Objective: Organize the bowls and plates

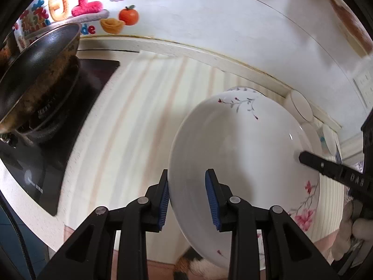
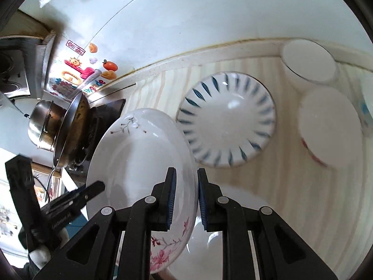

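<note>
A white plate with pink blossoms [image 1: 244, 144] [image 2: 139, 163] is held tilted above the striped counter. My right gripper [image 2: 185, 200] is shut on its near rim, and its finger [image 1: 312, 161] shows at the plate's right edge in the left wrist view. My left gripper [image 1: 187, 198] straddles the opposite rim with its jaws apart: the left pad is against the outside and the right pad is over the inside. It also appears as the left gripper [image 2: 79, 196] in the right wrist view. A blue-striped bowl [image 2: 227, 119] sits on the counter behind.
Two white bowls [image 2: 307, 60] [image 2: 331, 128] stand near the back wall. Another white dish [image 2: 221, 233] lies under the held plate. A dark wok [image 1: 39, 70] sits on the black stove [image 1: 46, 144] at left, beside a steel pot [image 2: 44, 126]. A furry animal [image 1: 191, 266] is below.
</note>
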`<state>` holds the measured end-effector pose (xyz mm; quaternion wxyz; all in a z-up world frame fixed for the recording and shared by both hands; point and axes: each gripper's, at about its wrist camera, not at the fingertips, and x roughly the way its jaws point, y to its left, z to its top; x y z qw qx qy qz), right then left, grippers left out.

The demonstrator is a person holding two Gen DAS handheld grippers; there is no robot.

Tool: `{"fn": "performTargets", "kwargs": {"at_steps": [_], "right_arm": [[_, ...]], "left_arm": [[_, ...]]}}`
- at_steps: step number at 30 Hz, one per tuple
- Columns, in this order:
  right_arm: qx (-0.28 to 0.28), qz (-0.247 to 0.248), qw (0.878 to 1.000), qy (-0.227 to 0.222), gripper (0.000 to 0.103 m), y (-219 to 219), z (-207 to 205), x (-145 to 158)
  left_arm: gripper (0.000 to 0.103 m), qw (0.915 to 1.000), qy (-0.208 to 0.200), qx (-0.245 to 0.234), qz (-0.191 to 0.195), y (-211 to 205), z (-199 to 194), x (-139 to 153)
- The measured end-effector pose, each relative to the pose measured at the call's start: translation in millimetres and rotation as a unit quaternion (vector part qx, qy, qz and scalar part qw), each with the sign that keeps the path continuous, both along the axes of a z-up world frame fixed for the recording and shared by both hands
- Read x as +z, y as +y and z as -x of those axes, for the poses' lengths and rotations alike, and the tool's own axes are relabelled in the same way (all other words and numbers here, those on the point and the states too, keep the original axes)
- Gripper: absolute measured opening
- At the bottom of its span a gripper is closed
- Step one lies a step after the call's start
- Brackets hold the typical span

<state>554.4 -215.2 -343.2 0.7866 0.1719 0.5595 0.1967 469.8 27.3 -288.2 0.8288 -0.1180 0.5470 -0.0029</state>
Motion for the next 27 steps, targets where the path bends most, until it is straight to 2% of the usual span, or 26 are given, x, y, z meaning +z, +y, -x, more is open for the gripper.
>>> {"fn": "performTargets", "kwargs": {"at_steps": [6,14,20,27], "right_arm": [[-0.021,-0.008,1.0,0.013,0.02,-39,55,-14],[-0.047,0.0,0.998,0.05,0.02,-76,100,-53],[-0.055,0.007,0.996,0.068,0.02,-86,110,-75],[-0.071,0.011,0.994,0.082,0.02,-92,101,-93]], "left_arm": [[0.027,0.9994,0.006,-0.033,-0.013,-36,21,-7],[0.027,0.9961,0.047,-0.072,-0.019,-69,30,-44],[0.027,0.9933,0.074,-0.083,-0.03,-82,28,-72],[0.027,0.9926,0.078,-0.08,-0.047,-91,27,-79]]}}
